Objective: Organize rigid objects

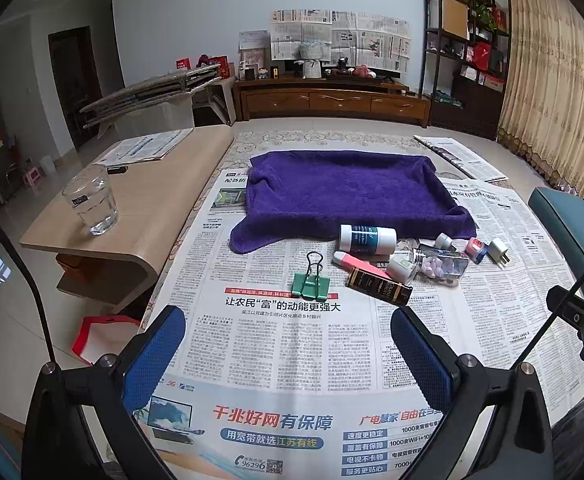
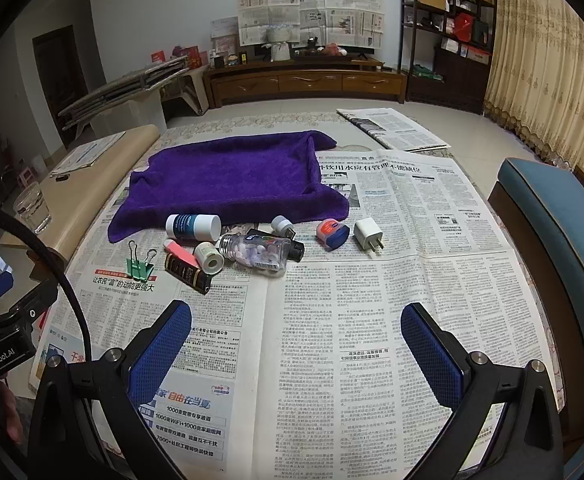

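**Two spread grippers, a cluster of small hard things on newsprint**

Two grippers hang over the near edge of the newspaper-covered table, each empty. The left gripper [image 1: 287, 360] has its blue, mesh-textured pads spread wide, and the right gripper [image 2: 296, 360] is spread just as wide. The newspaper [image 2: 372, 320] lies flat in overlapping sheets.

Farther in, toward the middle, sits the clutter. A green binder clip [image 1: 310, 282] with wire handles stands apart on the left. Beside it lie a glossy black box [image 1: 380, 286], a pink tube [image 1: 352, 262] and a small white roll [image 2: 209, 257]. A clear plastic bottle [image 2: 257, 256] of pale tablets lies on its side, touching the roll. A white-capped cylindrical bottle [image 2: 193, 226] lies just at the cloth's hem. To the right, slightly apart, are an orange-and-blue case [image 2: 333, 233] and a white plug adapter [image 2: 368, 236].

Beyond them a fuzzy purple towel [image 1: 344, 196] spreads toward the far edge, its rims raised.
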Motion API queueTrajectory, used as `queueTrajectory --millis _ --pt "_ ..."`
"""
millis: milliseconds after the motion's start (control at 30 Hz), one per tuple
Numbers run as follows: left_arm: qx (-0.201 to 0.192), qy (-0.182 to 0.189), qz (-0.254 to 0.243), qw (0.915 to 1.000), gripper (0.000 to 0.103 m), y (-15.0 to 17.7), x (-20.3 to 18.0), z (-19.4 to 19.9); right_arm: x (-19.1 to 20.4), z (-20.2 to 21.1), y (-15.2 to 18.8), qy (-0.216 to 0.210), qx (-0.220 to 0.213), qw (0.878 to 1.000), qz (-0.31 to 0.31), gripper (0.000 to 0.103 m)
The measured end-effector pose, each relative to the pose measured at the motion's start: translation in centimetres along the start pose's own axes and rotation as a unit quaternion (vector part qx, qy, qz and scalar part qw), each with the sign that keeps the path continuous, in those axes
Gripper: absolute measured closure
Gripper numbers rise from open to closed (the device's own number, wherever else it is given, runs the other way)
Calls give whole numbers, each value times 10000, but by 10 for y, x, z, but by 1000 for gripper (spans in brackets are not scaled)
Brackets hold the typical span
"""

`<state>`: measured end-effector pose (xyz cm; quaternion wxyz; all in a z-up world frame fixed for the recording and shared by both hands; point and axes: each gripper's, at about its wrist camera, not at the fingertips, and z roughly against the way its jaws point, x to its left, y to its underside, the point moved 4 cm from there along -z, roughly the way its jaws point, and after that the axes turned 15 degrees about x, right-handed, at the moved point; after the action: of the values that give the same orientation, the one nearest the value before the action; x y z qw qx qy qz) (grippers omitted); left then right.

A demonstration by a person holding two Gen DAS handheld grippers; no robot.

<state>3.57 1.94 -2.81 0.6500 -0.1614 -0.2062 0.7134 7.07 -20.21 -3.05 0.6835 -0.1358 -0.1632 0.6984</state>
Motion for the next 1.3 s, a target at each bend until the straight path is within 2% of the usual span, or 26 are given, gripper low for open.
queueTrajectory --millis 867,1300 --pt "-4 -4 55 10000 0 0 6 1 -5 6 1 33 -11 10000 -50 0" --pt "255 -119 -169 9995 0 -15 0 -43 -22 -16 -13 20 51 10000 5 0"
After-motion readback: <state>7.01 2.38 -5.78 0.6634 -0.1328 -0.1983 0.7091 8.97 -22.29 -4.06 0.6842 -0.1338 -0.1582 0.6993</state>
